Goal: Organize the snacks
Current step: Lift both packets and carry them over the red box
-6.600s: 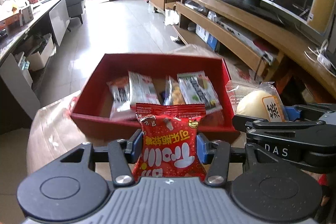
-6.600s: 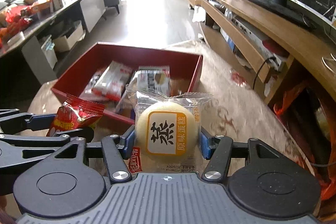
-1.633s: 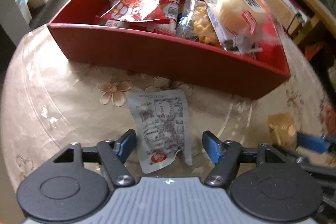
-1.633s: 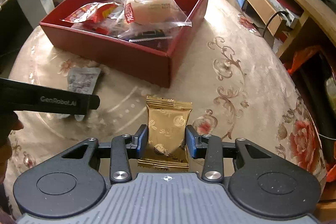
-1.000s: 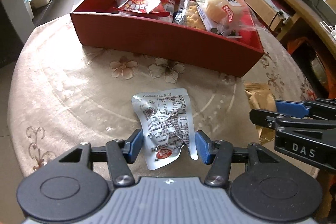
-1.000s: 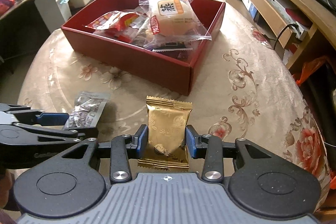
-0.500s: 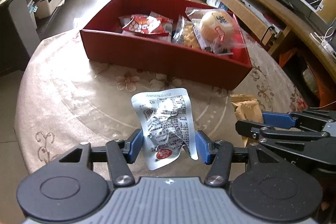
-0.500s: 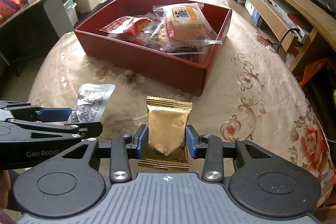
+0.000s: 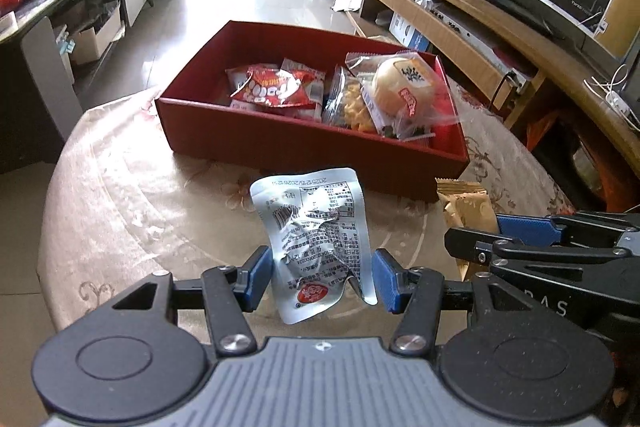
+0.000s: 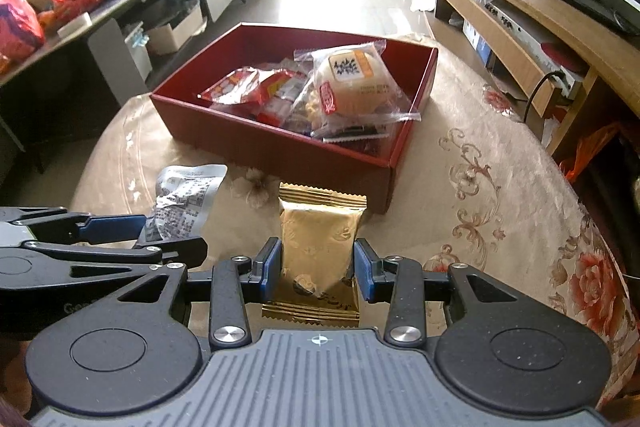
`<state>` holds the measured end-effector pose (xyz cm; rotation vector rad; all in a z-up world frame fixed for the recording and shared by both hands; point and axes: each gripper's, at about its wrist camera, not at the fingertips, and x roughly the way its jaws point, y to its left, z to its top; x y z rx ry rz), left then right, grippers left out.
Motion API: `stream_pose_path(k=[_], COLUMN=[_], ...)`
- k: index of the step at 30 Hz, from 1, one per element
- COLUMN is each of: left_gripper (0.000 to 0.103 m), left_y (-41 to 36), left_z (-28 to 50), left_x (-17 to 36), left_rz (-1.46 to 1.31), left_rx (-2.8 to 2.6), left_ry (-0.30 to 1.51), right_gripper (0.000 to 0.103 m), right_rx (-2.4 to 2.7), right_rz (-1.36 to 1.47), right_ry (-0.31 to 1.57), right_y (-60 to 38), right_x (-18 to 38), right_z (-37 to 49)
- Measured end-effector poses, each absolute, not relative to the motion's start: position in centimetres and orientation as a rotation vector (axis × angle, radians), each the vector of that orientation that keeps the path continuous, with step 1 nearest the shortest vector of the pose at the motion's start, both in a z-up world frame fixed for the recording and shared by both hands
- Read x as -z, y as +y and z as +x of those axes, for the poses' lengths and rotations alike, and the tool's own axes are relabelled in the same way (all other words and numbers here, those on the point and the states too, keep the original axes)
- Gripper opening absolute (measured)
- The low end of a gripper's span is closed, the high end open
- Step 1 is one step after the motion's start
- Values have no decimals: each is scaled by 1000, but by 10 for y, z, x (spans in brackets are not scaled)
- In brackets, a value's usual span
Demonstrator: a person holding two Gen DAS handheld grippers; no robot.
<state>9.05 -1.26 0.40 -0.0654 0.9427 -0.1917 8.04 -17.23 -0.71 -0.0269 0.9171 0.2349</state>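
Left gripper (image 9: 320,277) clamped on silver snack pkt (image 9: 318,241), red box (image 9: 280,141) w/ snacks behind, gold pkt (image 9: 466,205) on right.

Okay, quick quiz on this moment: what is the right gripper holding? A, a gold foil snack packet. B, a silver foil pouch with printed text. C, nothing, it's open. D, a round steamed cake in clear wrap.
A: in the right wrist view the right gripper has its blue pads pressed against both sides of the gold foil snack packet, while the silver pouch sits in the left gripper.
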Motion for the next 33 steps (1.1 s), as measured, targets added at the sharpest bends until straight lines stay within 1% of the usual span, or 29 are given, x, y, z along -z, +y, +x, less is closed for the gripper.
stream_pose_path(k=[18,33], left_gripper=[54,54], left_y=[-16,-20], left_z=[105,177], left_x=[-20,-42], left_rz=[-77,-87], left_rx=[187,130], left_ry=[883,816], right_gripper=[47,47], right_rx=[-222,-194], right_rz=[16,90], right_ry=[851,763], right_y=[-178,-183], right_x=[-10,-31], right_z=[90,155])
